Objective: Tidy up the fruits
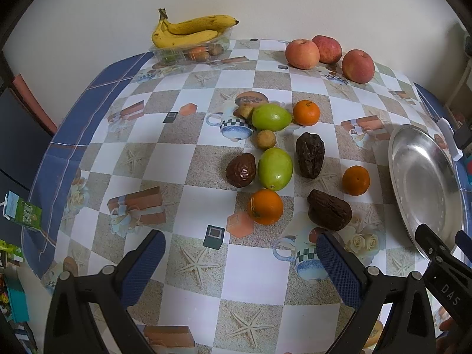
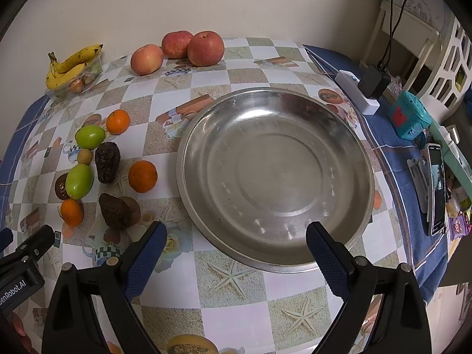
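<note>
Loose fruit lies mid-table: three oranges (image 1: 265,206), two green fruits (image 1: 275,168), three dark wrinkled fruits (image 1: 329,210) and a small tan fruit (image 1: 265,139). Three apples (image 1: 302,54) sit at the back. An empty steel plate (image 2: 275,177) stands right of the fruit. My left gripper (image 1: 240,246) is open and empty, just short of the nearest orange. My right gripper (image 2: 234,240) is open and empty over the plate's near rim; its tip shows in the left wrist view (image 1: 436,247).
Bananas (image 1: 188,31) lie on a clear plastic tray of fruit at the back left. A phone (image 2: 436,188), a teal toy (image 2: 408,115) and a charger with cables (image 2: 373,84) crowd the table's right edge. A green carton (image 1: 22,211) sits beyond the left edge.
</note>
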